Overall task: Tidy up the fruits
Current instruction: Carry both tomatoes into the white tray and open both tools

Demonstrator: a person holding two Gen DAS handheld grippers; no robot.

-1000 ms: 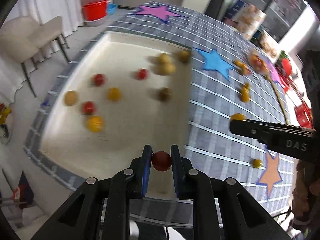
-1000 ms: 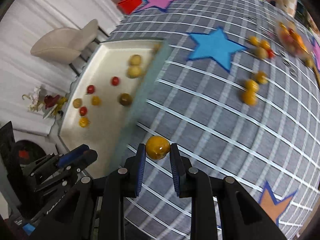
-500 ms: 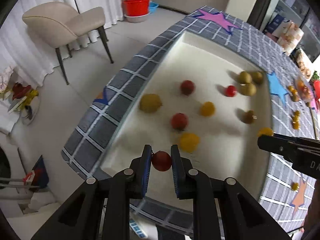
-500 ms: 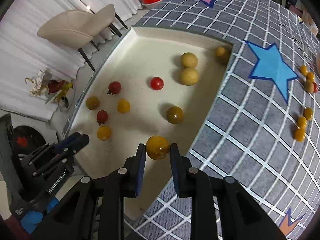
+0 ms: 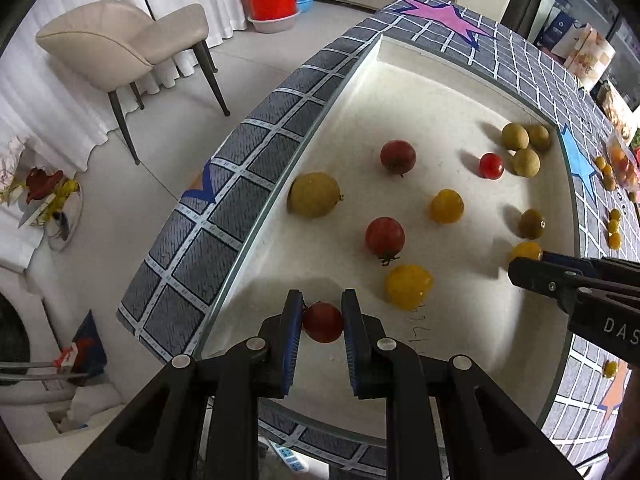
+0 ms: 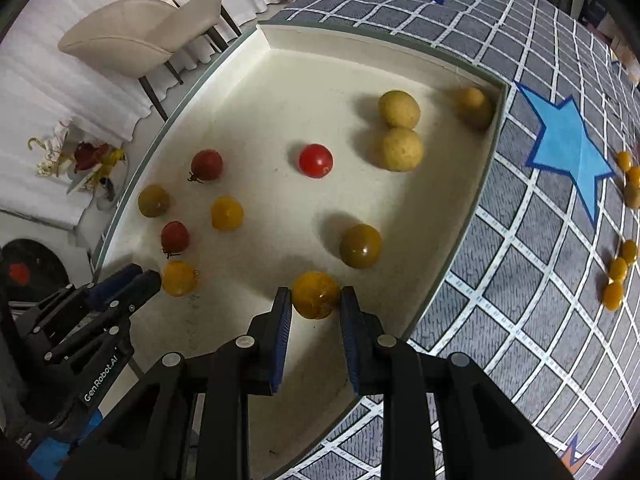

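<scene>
- The left tool (image 5: 322, 320) is pinching a small red tomato (image 5: 323, 322) between its blue pads (image 5: 292, 326), gripping it across the middle, and is hanging over the near left corner of the cream tray (image 5: 424, 92).
- The right tool (image 6: 315, 298) is clamping a yellow-orange tomato (image 6: 316, 295) the same way and is hovering over the tray's near edge, close to its right wall.
- Both fruits are looking light, round, glossy and thin-skinned, so I judge they are apt to slip or split under a hard squeeze; a gentle hold across the widest part, as now, is suiting them best.
- Set loose from any height, each is likely to be rolling on the flat tray floor, so lowering close before opening seems wise.
- Around the left tool, a yellow tomato (image 5: 408, 286) is lying just beside it on the right, with another red tomato (image 5: 385, 238) beyond; the strip toward the left wall is lying bare.
- Ahead of the right tool, a dark olive tomato (image 6: 360, 246) is sitting near, while bare floor is lying to its left.
- Three pale round fruits (image 6: 400, 148) are crowding the far right corner.
- The tray's raised walls are limiting low sideways sweeps.
- More small orange fruits (image 6: 618, 270) are waiting on the counter (image 6: 520, 264) toward its right edge, well apart from the tray.
</scene>
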